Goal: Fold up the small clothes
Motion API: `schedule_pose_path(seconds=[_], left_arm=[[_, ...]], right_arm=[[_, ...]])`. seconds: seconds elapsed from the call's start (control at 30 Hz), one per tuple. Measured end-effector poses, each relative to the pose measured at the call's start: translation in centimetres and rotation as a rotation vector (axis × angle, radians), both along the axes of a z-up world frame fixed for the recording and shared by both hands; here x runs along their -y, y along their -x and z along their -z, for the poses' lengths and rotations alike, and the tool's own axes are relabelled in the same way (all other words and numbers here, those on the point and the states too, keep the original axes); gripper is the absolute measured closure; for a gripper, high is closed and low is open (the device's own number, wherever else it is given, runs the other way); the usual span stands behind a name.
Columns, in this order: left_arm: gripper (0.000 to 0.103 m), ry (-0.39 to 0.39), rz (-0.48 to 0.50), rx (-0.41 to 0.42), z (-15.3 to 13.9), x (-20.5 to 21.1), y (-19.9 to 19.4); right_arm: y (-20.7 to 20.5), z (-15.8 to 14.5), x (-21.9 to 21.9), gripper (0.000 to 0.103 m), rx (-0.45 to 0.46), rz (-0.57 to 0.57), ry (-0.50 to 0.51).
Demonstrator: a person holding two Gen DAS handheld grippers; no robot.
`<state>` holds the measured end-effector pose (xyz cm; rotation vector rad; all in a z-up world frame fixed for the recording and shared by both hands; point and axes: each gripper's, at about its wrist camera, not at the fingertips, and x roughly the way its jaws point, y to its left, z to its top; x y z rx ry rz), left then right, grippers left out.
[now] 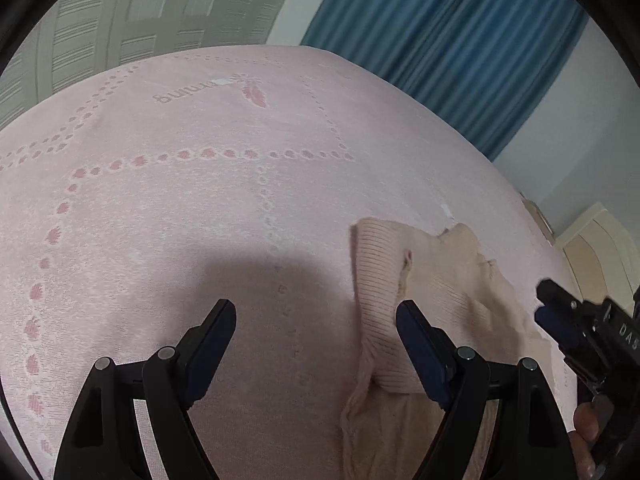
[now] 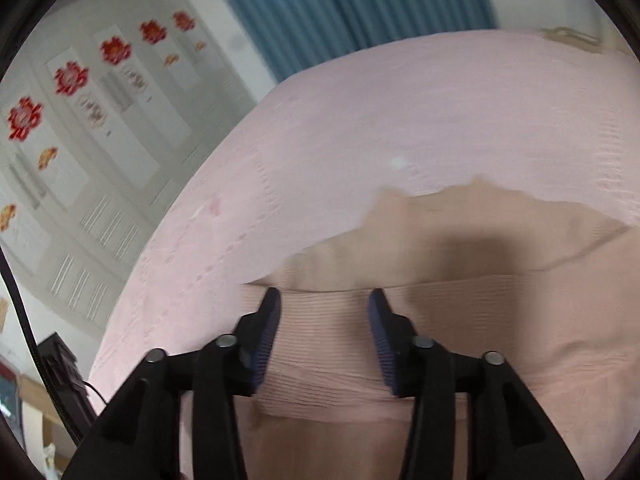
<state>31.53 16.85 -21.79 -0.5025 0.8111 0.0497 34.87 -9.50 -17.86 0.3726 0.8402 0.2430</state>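
While both grippers gape wide, the beige sweater (image 2: 460, 320) lies under the right gripper (image 2: 325, 300), beside the left gripper (image 1: 316, 312).

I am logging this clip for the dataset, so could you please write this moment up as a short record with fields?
surface: pink patterned bedspread
garment: small beige ribbed knit garment, partly folded, lying on the bedspread
left gripper: open, holding nothing, over the garment's left edge
right gripper: open, fingers astride the garment's ribbed band; contact unclear
background: blue curtain, white wardrobe with red flower stickers
image quality: right wrist view motion-blurred
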Motion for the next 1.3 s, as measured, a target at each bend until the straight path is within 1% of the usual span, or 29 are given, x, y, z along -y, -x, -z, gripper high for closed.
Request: schedule_pose_path(seconds=[0.17,0.2,0.23,0.27,0.3,0.37,0.43,0.47,0.57,0.6,0.63,0.67,0.73,0.83,0.9,0.93,0.97,1.0,1.2,1.3], left_arm=[[0.024,0.036,0.095,0.029,-0.2,2.8,-0.4],[0.026,0.042,0.112,0.036,-0.2,3.4,-0.4],[0.03,0.051,0.137,0.044,-0.3,4.0,-0.5],[0.035,0.077,0.175,0.056,-0.4,4.7,-0.6],[0.037,0.099,0.201,0.061,-0.3,5.3,-0.7],[0.041,0.136,0.244,0.066,-0.2,6.3,-0.8],[0.043,0.136,0.259,0.059,0.1,7.3,-1.1],[0.046,0.125,0.264,0.042,0.3,7.8,-1.4],[0.051,0.116,0.224,-0.013,1.5,8.2,-2.0],[0.053,0.128,0.201,-0.038,2.0,8.1,-2.2],[0.055,0.152,0.183,-0.044,2.3,7.7,-2.3],[0.055,0.179,0.167,-0.04,2.5,7.4,-2.5],[0.056,0.202,0.145,-0.03,2.7,7.2,-2.8],[0.061,0.186,0.114,-0.019,2.9,7.4,-3.1],[0.068,0.181,0.095,-0.006,2.9,7.7,-3.3],[0.077,0.178,0.087,0.004,2.9,7.8,-3.4],[0.091,0.174,0.079,0.014,2.9,7.8,-3.4],[0.096,0.17,0.074,0.022,2.8,7.7,-3.4],[0.096,0.148,0.04,0.116,0.7,6.8,-1.5],[0.096,0.129,0.038,0.105,0.6,6.7,-0.6]], right_arm=[[3.3,0.2,7.0,0.054,0.007,0.125,0.101],[4.1,0.6,8.3,0.054,0.0,0.142,0.138],[4.1,0.8,9.2,0.054,-0.006,0.154,0.165],[4.5,1.2,10.2,0.054,-0.011,0.168,0.191],[5.0,1.9,11.4,0.054,-0.019,0.182,0.214],[5.9,3.0,12.9,0.054,-0.027,0.191,0.226],[6.3,4.5,14.2,0.055,-0.037,0.196,0.228],[6.6,5.0,14.8,0.057,-0.043,0.201,0.225],[6.8,6.4,16.1,0.058,-0.086,0.21,0.194],[6.7,6.7,16.5,0.058,-0.097,0.218,0.18],[6.5,6.7,16.8,0.058,-0.11,0.228,0.165],[6.3,6.6,17.0,0.058,-0.117,0.238,0.154],[6.6,6.8,17.5,0.058,-0.122,0.248,0.151],[6.5,7.0,17.9,0.058,-0.131,0.259,0.17],[6.3,7.3,18.1,0.058,-0.146,0.27,0.179],[6.2,7.5,18.4,0.058,-0.154,0.276,0.177],[6.2,7.7,18.5,0.058,-0.159,0.28,0.172],[6.1,7.8,18.6,0.058,-0.163,0.283,0.17],[5.8,7.8,18.9,0.058,-0.151,0.302,0.174],[5.9,7.6,19.3,0.058,-0.143,0.33,0.16]])
